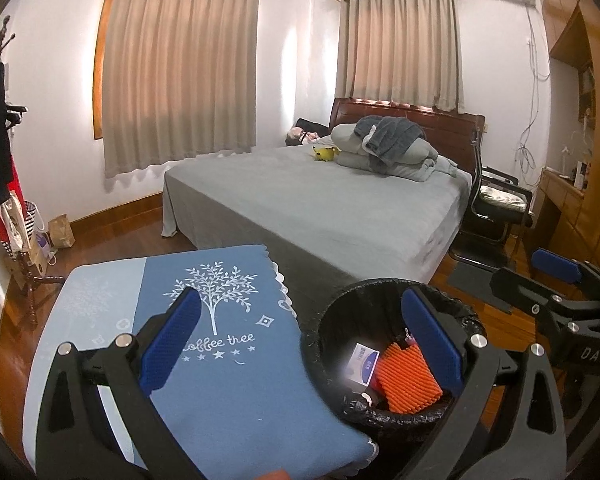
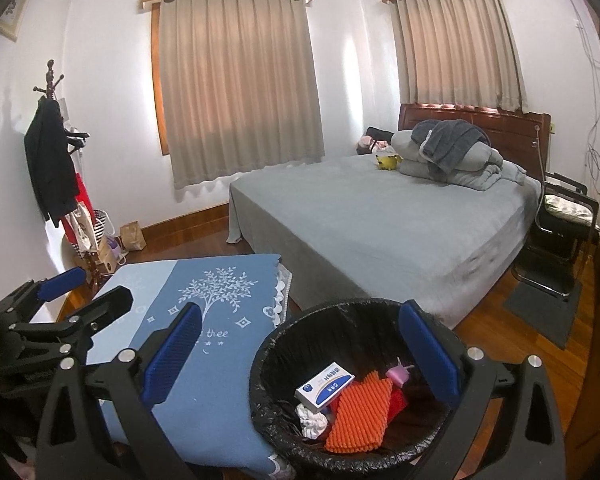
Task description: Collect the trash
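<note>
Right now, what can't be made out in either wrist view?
- Trash bin bottom: both views, hidden by orange ridged piece, white box and crumpled tissue.
- Box print: too small, glare in left view.
- Near end of blue tablecloth: both views, behind left gripper and right gripper.

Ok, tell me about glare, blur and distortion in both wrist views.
Left wrist view: a bright glare patch washes out the white box in the bin; curtains and walls bow with fisheye curvature. Right wrist view: the same box is sharp and glare-free; corners are vignetted black in both.
</note>
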A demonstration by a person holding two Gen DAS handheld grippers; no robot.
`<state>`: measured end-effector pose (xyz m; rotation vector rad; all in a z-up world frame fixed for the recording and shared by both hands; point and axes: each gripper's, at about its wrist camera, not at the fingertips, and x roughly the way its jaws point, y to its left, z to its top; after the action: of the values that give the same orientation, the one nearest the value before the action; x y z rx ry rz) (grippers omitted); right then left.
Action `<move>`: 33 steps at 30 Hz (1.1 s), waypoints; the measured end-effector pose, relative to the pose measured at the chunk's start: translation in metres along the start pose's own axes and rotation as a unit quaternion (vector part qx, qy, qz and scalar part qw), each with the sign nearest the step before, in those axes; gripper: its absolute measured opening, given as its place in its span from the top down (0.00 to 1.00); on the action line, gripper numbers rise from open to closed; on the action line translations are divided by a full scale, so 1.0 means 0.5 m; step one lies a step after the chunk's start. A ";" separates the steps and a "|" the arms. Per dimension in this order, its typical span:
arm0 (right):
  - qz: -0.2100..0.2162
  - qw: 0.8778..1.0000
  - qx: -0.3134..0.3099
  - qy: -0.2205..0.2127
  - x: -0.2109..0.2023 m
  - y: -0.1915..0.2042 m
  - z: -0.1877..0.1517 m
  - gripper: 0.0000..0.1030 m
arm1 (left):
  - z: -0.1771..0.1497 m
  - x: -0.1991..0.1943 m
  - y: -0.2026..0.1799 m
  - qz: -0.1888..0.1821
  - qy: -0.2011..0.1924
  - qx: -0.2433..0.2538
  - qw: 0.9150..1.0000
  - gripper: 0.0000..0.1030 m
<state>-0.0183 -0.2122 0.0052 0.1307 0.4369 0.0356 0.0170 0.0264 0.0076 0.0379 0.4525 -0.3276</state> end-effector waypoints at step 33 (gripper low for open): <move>0.000 1.000 0.000 0.000 0.000 0.002 -0.003 0.06 | 0.000 0.003 -0.002 0.002 -0.001 0.001 1.000 0.05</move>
<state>-0.0188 -0.2109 0.0041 0.1315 0.4369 0.0361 0.0177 0.0248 0.0072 0.0400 0.4501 -0.3237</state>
